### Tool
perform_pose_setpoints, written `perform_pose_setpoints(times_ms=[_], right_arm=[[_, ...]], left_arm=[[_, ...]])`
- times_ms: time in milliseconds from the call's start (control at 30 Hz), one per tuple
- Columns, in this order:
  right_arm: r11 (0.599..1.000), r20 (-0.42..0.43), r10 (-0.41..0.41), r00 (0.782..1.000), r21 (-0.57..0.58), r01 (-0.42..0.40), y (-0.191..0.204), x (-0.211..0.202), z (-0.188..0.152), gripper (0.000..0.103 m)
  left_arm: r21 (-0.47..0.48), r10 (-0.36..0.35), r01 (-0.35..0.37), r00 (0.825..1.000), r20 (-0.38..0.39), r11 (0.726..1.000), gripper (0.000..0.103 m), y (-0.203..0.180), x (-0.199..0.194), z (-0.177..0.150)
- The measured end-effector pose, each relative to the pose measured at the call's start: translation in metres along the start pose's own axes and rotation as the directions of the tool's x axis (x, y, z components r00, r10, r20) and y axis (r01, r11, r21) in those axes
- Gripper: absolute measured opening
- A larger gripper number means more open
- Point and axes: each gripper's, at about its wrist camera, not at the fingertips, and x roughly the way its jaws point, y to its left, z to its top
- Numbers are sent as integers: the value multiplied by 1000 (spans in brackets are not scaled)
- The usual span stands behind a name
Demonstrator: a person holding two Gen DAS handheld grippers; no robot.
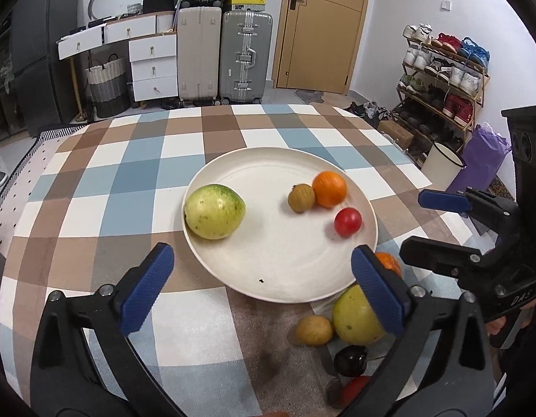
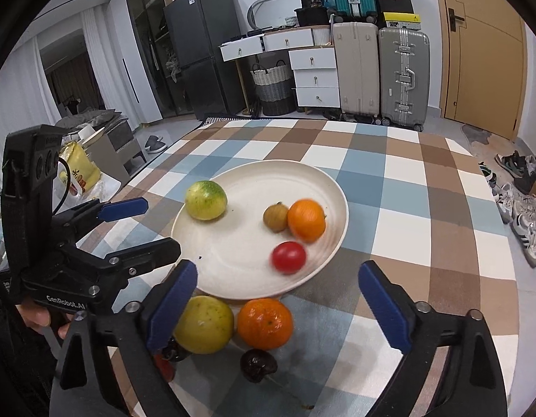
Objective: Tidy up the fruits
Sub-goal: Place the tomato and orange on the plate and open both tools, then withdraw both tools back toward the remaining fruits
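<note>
Holding both grippers near the plate (image 1: pixel 233 278), I see the left gripper (image 1: pixel 261 292) and right gripper (image 2: pixel 278 305) spread wide, gripping nothing. On the plate: a guava (image 1: pixel 214 211) left, a brown fruit (image 1: pixel 301 198), orange (image 1: pixel 329 188) and tomato (image 1: pixel 348 221) right. More fruit lies on the cloth (image 1: pixel 129 180) nearer me.

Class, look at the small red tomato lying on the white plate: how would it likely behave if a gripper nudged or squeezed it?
The red tomato looks round and smooth, so it would probably roll across the plate, whose floor looks nearly flat. Its glossy skin suggests it may slip between pads. Being small and likely soft, it might bruise under a hard squeeze.
</note>
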Motion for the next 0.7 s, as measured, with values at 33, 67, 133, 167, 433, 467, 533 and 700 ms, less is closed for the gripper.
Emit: perform_pose_setpoints(times_ms=[33,67,133,167,433,467,533,700], right_arm=[[1000,0,-3,1000,2,3,0,0,0,100],[1000,0,-5,1000,2,5,1,-1,-1,102],[1000,-4,-12,1000,7,12,2,-1,-3,102],[1000,-4,-16,1000,11,16,2,-1,-5,102],[1000,-8,-17,1000,6,17,8,-7,-14,103],[1000,-9,-14,1000,6,14,9,-9,-15,103],[1000,-5,-12,1000,7,12,10,-11,-17,103],[1000,3,-15,1000,2,15,14,-20,-21,103]], left_arm=[[5,9,-9,1000,3,1000,102,-1,-3,-1],[6,13,-13,1000,3,1000,102,-1,-4,-2],[1,15,-15,1000,5,1000,102,0,-8,-5],[-1,11,-11,1000,7,1000,102,0,-9,-6],[2,9,-9,1000,10,1000,102,0,-20,-15],[4,12,-12,1000,11,1000,102,0,-21,-16],[0,15,-15,1000,9,1000,102,-1,-22,-18],[-6,29,-29,1000,8,1000,102,0,-27,-23]])
